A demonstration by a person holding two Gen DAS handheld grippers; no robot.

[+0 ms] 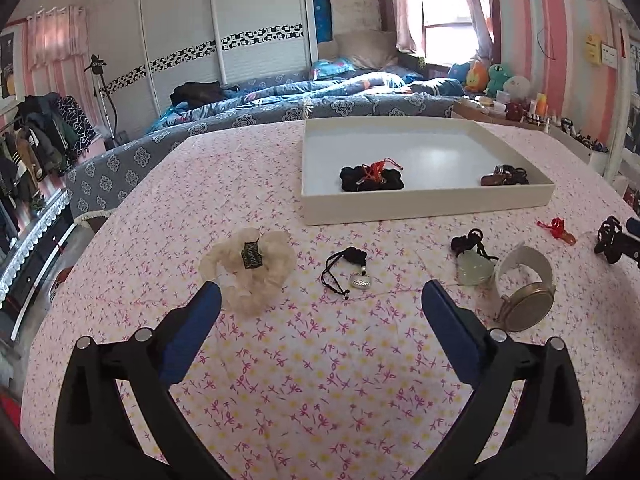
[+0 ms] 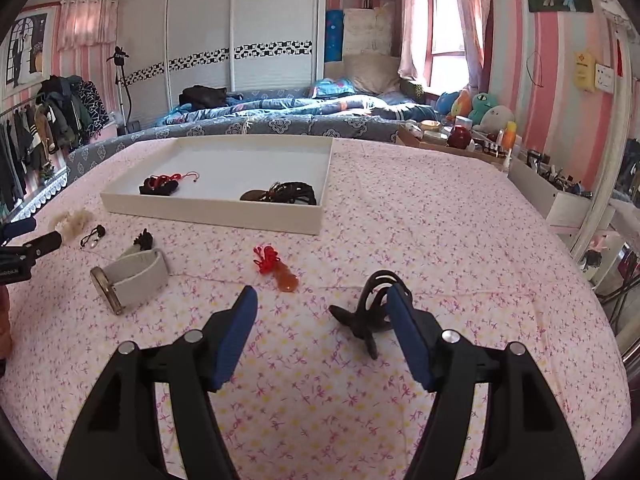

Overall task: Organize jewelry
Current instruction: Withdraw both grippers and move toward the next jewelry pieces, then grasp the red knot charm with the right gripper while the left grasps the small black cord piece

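Left claw (image 1: 320, 292) wide open, holding nothing, blue pads (image 1: 192, 336) hovering over the flowered cloth of the counter (image 1: 320, 380). Just ahead of the left pad, a pale fluffy hair tie (image 1: 248, 268) with a small dark label on top. Between the two pads and a little farther, a black cord necklace (image 1: 348, 270) with a silver pendant, lying flat. Near the right pad, a pale green pendant (image 1: 474, 268) on a black cord, and touching it or just beside it, a round brass watch (image 1: 526, 288) with a grey band, standing on its edge. Farther right, a small red ornament (image 1: 556, 230) with an orange pendant. Behind all these, a shallow white tray (image 1: 424, 210), with a black bundle with red cord (image 1: 372, 176) near its middle and a dark pile of brown and black pieces (image 1: 506, 176) in its front right corner. Right claw (image 2: 322, 300) also open and empty, low over the counter. Black hair clip (image 2: 370, 316) on the cloth close against the inner side of the right pad (image 2: 408, 340); touching or not, cannot tell. Ahead of the left pad, the red ornament (image 2: 274, 266), apart from the clip. Farther left, the watch (image 2: 128, 280), then the necklace (image 2: 92, 238) and the hair tie (image 2: 74, 220) near the left claw (image 2: 32, 240) at the frame edge. Tray (image 2: 216, 212) beyond, well apart from the right claw. Behind the counter, a bed (image 2: 280, 116) with blue covers.
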